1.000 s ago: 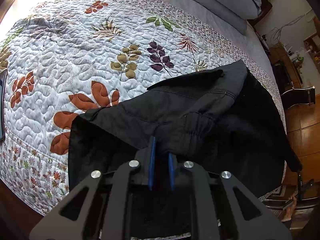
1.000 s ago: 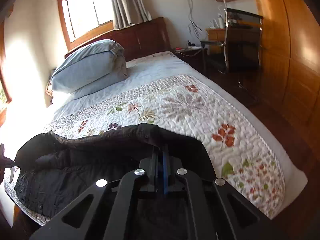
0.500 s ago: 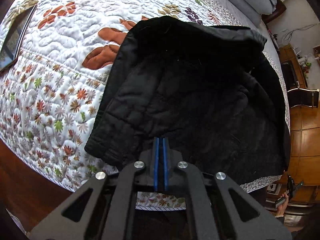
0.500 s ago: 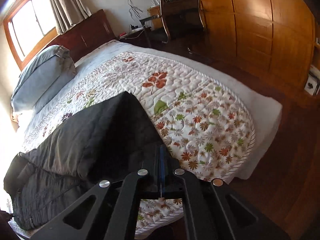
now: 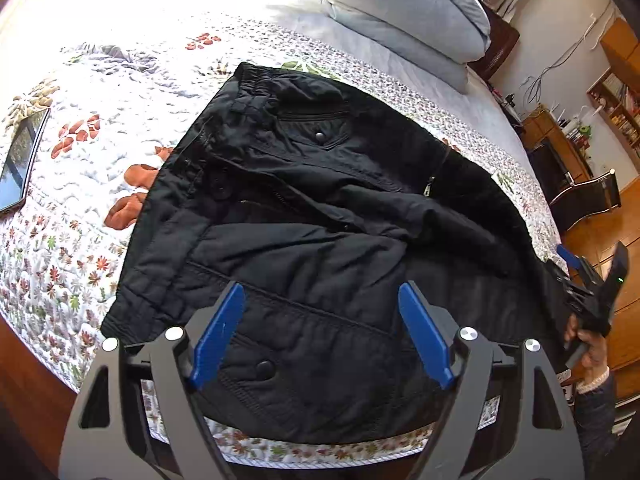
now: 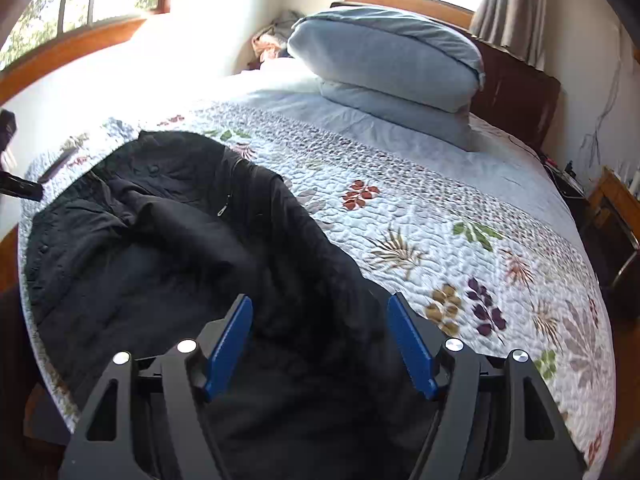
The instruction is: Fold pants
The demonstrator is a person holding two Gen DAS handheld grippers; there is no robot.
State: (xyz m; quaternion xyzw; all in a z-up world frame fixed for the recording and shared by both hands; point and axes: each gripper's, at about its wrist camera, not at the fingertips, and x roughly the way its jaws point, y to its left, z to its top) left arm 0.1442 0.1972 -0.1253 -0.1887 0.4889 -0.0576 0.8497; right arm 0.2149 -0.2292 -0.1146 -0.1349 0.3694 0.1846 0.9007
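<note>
Left gripper: hovered over the garment, blue fingers spread wide, empty.
Right gripper: likewise wide, empty.
Black quilted pants: lay rumpled, folded on the floral quilted bedspread.

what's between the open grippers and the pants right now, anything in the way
Nothing visible. The black pants lie rumpled on the quilt, directly under the open left gripper and right gripper. The tablet and pillows sit well off to the side.
</note>
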